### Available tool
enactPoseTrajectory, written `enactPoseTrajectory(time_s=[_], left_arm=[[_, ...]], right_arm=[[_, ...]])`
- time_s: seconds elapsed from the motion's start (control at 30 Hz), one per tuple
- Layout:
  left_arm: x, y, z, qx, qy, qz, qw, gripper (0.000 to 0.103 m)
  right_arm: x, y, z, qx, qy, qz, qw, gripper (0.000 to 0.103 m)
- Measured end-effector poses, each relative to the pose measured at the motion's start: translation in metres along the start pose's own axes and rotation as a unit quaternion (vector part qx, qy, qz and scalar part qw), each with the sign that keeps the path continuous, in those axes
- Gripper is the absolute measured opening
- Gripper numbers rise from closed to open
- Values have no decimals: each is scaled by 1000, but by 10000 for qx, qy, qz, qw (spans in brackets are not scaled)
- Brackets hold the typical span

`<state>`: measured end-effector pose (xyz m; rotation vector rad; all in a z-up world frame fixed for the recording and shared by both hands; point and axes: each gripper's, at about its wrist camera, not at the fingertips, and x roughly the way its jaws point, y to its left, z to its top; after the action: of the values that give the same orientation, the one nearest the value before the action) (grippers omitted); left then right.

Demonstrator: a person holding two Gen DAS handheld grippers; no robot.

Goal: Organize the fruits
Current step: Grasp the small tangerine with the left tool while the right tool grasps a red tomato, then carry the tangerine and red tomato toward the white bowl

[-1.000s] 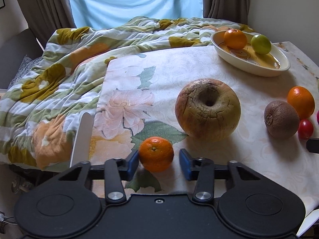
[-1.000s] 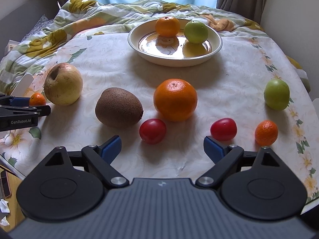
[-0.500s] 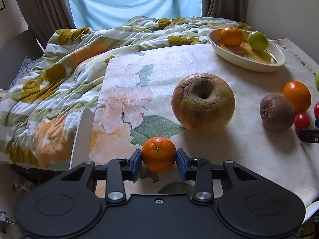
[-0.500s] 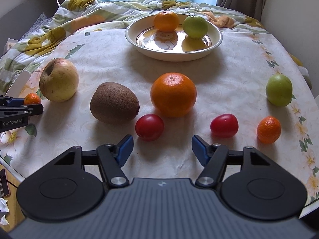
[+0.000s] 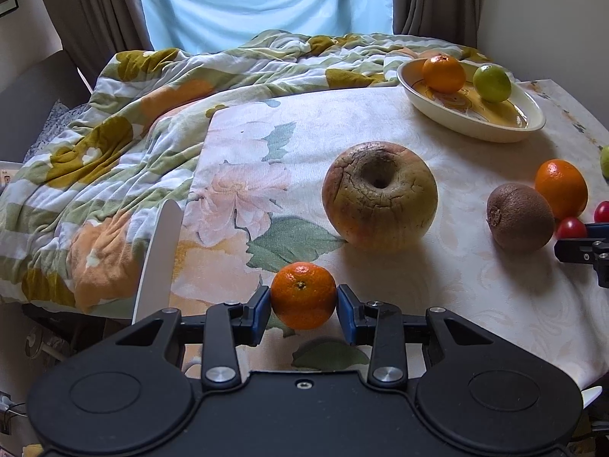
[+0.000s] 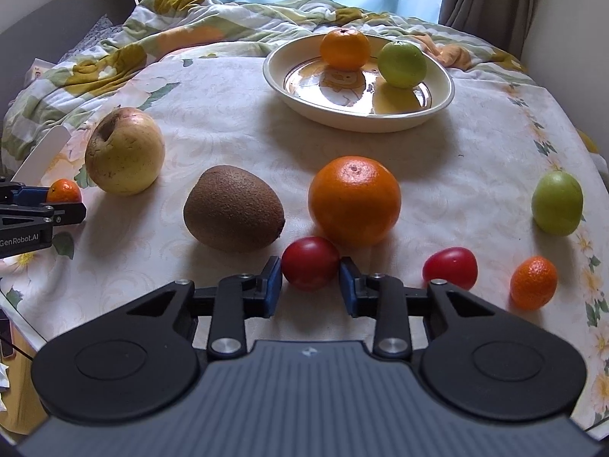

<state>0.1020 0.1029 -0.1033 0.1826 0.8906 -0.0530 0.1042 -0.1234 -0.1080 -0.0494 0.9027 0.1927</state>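
My left gripper (image 5: 303, 306) is shut on a small mandarin (image 5: 303, 291) at the near left edge of the table, both blue pads pressed to its sides. In the right wrist view my right gripper (image 6: 310, 285) is shut on a red cherry tomato (image 6: 310, 261), just in front of a large orange (image 6: 354, 200). A brown kiwi (image 6: 233, 207) and a wrinkled yellow apple (image 6: 123, 150) lie to the left. At the back stands a cream bowl (image 6: 357, 120) that holds an orange (image 6: 344, 47) and a green fruit (image 6: 401, 63).
A second red tomato (image 6: 450, 266), a small mandarin (image 6: 533, 282) and a green fruit (image 6: 557, 202) lie on the right of the floral tablecloth. A crumpled floral blanket (image 5: 114, 160) lies left of and behind the table. A white slat (image 5: 160, 259) leans at the table's left edge.
My right gripper's jaws have come together from wide open onto the red tomato. The left gripper has kept the small mandarin between its pads and barely moved.
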Motion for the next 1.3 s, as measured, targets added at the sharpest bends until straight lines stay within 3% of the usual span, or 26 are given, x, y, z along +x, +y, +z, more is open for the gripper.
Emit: enactPoseTrajectory(time_s=[0.47, 0.73, 1.3], left_arm=[[-42, -25, 3, -415, -49, 125, 9990, 41], [-75, -54, 15, -596, -279, 190, 9977, 41], [-110, -122, 82, -921, -751, 215, 9927, 41]], right_arm=[[-36, -21, 6, 9, -139, 198, 9997, 47], [-66, -51, 13, -17, -269, 250, 9993, 47], [-111, -124, 56, -677, -396, 500, 9957, 47]])
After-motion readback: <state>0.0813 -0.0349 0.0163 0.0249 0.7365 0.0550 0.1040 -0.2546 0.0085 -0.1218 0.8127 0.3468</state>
